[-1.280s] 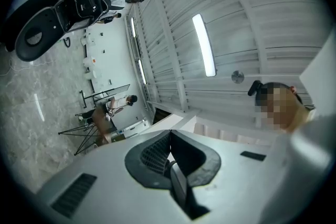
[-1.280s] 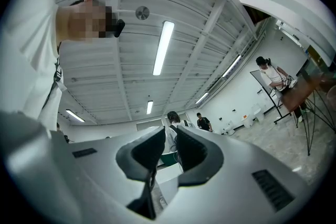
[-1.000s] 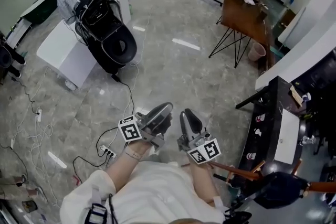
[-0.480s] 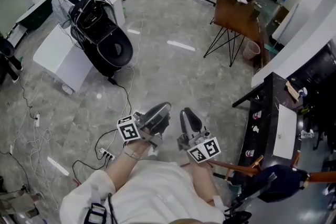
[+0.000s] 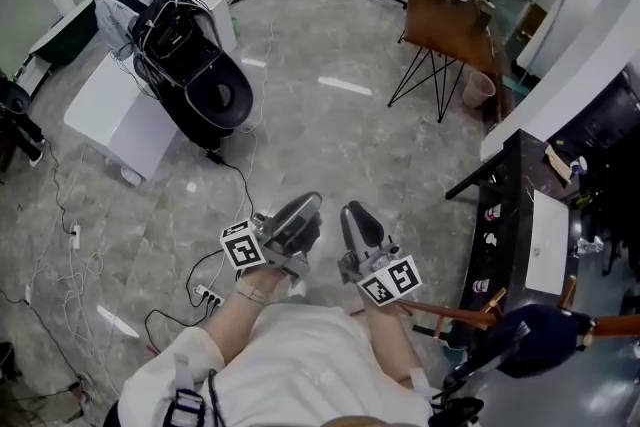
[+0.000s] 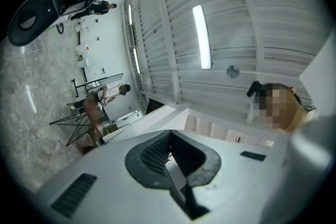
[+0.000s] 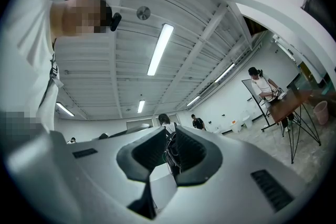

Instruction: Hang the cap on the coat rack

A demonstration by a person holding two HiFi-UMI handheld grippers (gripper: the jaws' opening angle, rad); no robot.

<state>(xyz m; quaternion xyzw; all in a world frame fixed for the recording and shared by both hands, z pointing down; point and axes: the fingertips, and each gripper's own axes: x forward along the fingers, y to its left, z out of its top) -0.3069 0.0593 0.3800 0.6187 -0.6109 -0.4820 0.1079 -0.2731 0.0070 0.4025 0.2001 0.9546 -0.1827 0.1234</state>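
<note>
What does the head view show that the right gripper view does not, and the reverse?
Only the head view shows the dark cap by the wooden coat rack, and the left gripper and right gripper from outside. Only the right gripper view shows ceiling lights and its jaws slightly apart, empty. Both show the brown table.

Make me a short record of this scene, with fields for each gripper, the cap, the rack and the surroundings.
left: grey left gripper, jaws together, nothing between them, raised in front of the person's chest
right: grey right gripper, jaws a narrow gap apart, empty, beside the left one
cap: dark navy fabric cap, lower right, in neither gripper
rack: wooden coat rack, its pegs around the cap; cannot tell if the cap hangs from one
surroundings: brown wooden table; a person with a black backpack
</note>
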